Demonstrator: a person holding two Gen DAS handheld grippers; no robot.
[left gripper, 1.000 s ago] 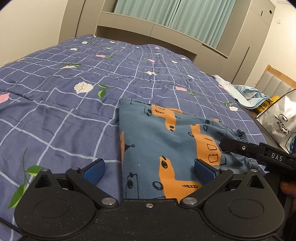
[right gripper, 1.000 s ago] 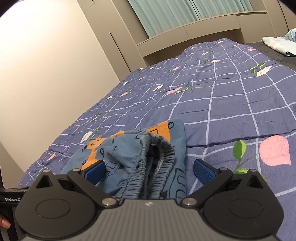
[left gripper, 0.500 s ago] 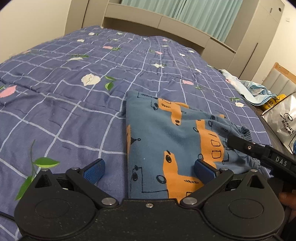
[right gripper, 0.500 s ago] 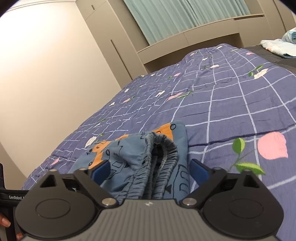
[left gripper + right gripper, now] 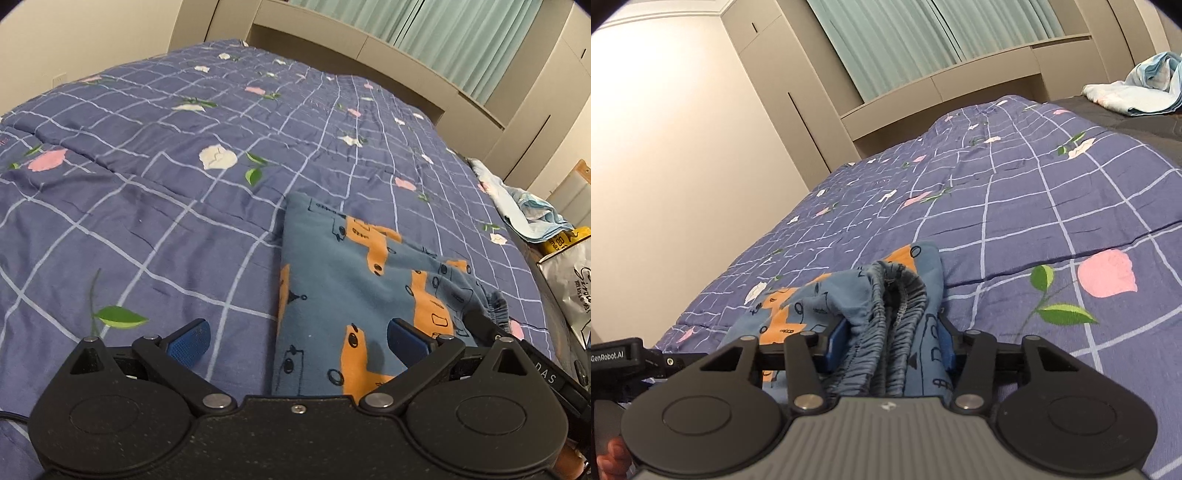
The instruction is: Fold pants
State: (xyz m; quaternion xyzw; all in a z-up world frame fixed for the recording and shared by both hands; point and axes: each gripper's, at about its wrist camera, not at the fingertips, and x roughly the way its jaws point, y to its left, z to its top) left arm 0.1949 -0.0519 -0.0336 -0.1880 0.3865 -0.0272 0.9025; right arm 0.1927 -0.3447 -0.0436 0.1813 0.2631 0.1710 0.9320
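Note:
Blue pants with orange and black print [image 5: 354, 288] lie folded on the purple checked bedspread [image 5: 166, 192]. My left gripper [image 5: 295, 338] is open, low over the near left edge of the pants, its right pad over the cloth. My right gripper [image 5: 892, 343] is shut on the gathered elastic waistband of the pants [image 5: 897, 299], which bunches up between the blue pads. The right gripper's body also shows in the left wrist view [image 5: 517, 354] at the pants' right side. The left gripper's body shows at the left edge of the right wrist view [image 5: 624, 358].
A light blue cloth pile [image 5: 528, 210] and a silver bag [image 5: 569, 280] lie past the bed's right edge. A headboard shelf and curtains [image 5: 923, 48] stand at the far end. The bedspread stretches wide to the left and ahead.
My right gripper has closed on the pants' waistband; it was open around it before. My left gripper has risen slightly and stayed open.

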